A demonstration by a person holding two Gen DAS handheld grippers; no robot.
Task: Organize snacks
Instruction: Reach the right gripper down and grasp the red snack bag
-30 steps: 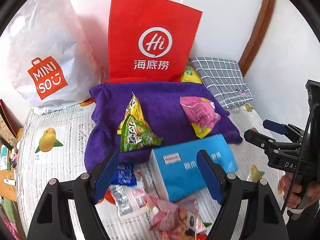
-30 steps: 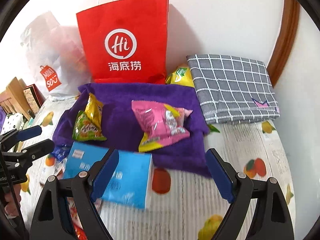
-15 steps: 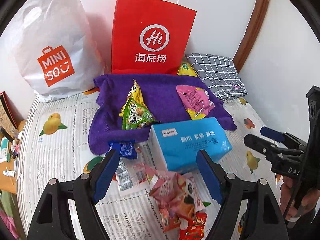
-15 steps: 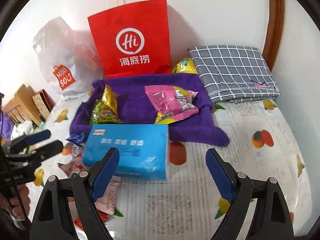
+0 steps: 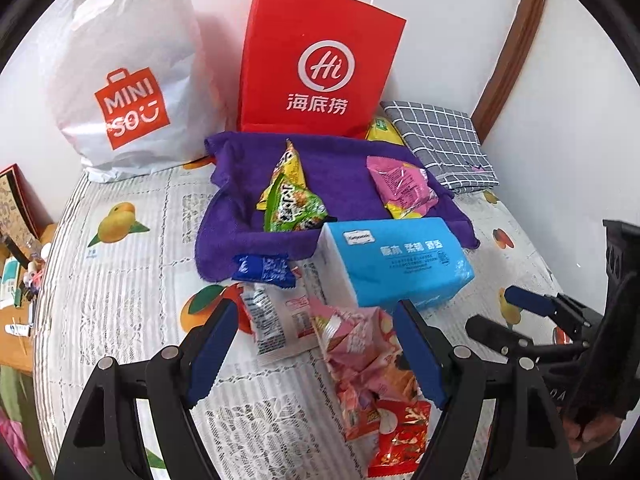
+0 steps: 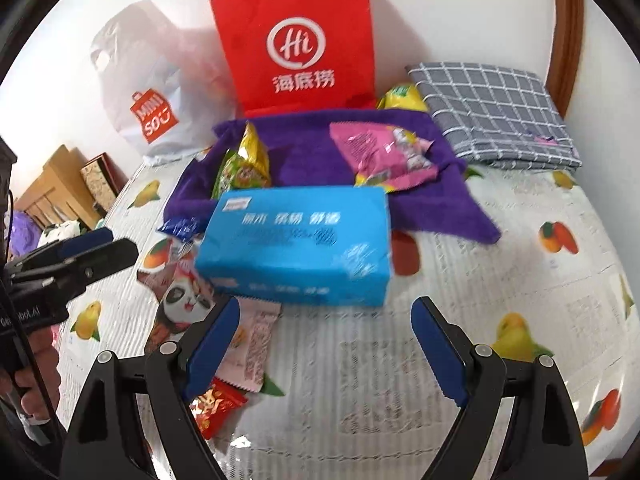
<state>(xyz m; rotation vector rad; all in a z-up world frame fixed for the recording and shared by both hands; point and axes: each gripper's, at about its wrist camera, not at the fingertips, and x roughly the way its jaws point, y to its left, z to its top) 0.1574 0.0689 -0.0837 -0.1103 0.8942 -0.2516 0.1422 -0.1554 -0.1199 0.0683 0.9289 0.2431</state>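
Both cameras have pulled back from the pile since the earlier frames, so more of the mess in front shows now, and nothing on the surface itself seems to have shifted.

Left wrist view: the left gripper stands wide with nothing between its blue pads, hovering over a crumpled pink-and-red foil snack packet and a flat white sachet. Just behind them sit a small blue foil wrapper and a rectangular blue soft-pack of tissues, which overlaps the front edge of a fuzzy purple towel. On the towel lie a puffy green-and-yellow chip bag and a pink-and-yellow plastic packet. A red paper bag with string handles and a white plastic shopping bag stand against the wall. The surface is a white lace-textured cloth with fruit prints.

Right wrist view: the right gripper is also spread wide and empty, lined up just in front of the tissue pack. A folded grey checked cloth lies at the far right.

What worries me: these foil packets are slick and crinkly, so a pinch at a loose corner could slip, and the overlapping ones might drag neighbours along. The lace cloth could snag a pad if a gripper comes in too low. The tissue pack is squishy and may be too wide for these jaws.
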